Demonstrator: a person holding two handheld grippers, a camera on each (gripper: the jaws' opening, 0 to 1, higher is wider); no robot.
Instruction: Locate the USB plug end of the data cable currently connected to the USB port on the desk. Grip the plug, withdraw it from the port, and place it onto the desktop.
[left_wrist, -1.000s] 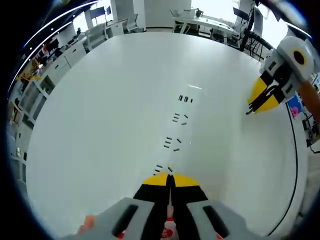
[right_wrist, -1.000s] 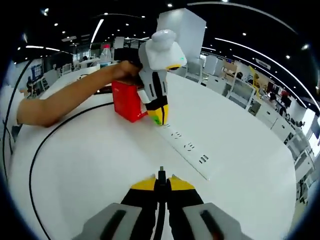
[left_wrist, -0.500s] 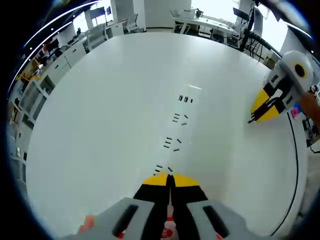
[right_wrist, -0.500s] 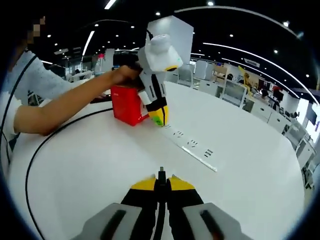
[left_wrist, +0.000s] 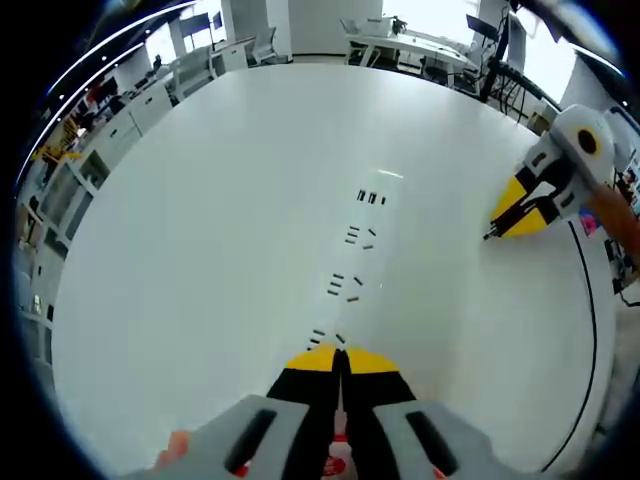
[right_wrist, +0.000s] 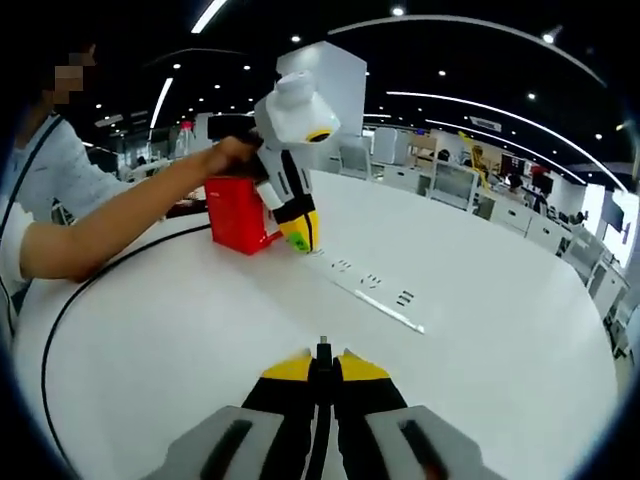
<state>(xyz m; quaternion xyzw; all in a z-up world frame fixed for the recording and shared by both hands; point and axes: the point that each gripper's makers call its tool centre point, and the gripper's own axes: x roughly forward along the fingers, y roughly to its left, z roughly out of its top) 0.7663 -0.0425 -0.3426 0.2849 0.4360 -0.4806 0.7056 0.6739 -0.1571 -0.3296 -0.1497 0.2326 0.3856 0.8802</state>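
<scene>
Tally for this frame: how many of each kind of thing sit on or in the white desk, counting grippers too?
Grippers: 2 (left gripper, right gripper)
Black cable: 1 (black cable, its plug end between the right gripper's jaws)
Red box: 1 (red box)
Socket strip set in the desk: 1 (socket strip)
White desk: 1 (white desk)
Total: 6

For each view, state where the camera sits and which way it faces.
Left gripper view: rides the left gripper, low over the white desk, facing along the flush socket strip; the right gripper enters at right.
Right gripper view: rides the right gripper, shut on the thin black cable, facing the red box and the person's forearm.
Shared: the desk, the socket strip, each other's gripper.
</scene>
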